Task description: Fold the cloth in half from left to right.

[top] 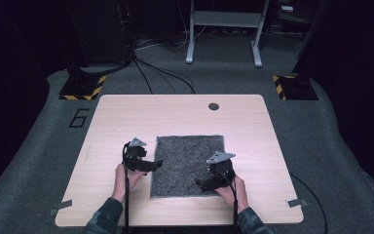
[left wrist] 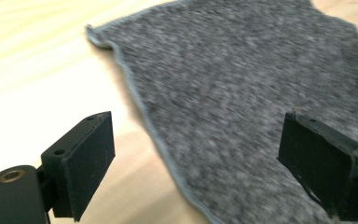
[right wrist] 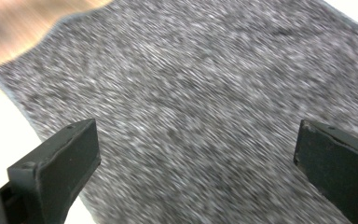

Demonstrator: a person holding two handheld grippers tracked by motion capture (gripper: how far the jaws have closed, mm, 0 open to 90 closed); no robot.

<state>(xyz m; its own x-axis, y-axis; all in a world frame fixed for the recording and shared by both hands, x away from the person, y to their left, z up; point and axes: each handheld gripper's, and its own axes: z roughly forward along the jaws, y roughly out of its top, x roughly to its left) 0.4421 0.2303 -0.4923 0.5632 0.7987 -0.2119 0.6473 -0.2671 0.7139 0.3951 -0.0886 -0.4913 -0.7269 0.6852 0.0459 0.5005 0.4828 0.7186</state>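
Both claws are wide apart right now with nothing between them. Left gripper [top: 157,164] sits at the left edge of the grey cloth [top: 187,163], jaws pointing inward over the hem, and right gripper [top: 199,182] is over the near right part of the same cloth, also pointing in. The cloth is lying flat in the middle of the wooden table [top: 117,122], roughly square, a bit closer to the person's side.

From the left gripper view you can see the stitched edge [left wrist: 142,109] running between the two pads [left wrist: 91,163], with bare wood under one jaw and fabric under the other. The right gripper view has its jaws spread over plain fabric, and the picture is smeared, so that hand looks to be in motion.

My guess is they're going for a grab to fold or lift it. If so, tips for doing it cleanly:
- get one jaw tip under the hem, not just pressing down on top, or you'll only push the cloth around
- the right hand should probably slide out toward its own edge or corner rather than pinch mid-cloth, which just bunches it
- close both at about the same time and lift evenly so it doesn't skew

Thin fabric on smooth wood slides easily, so go low and slow.
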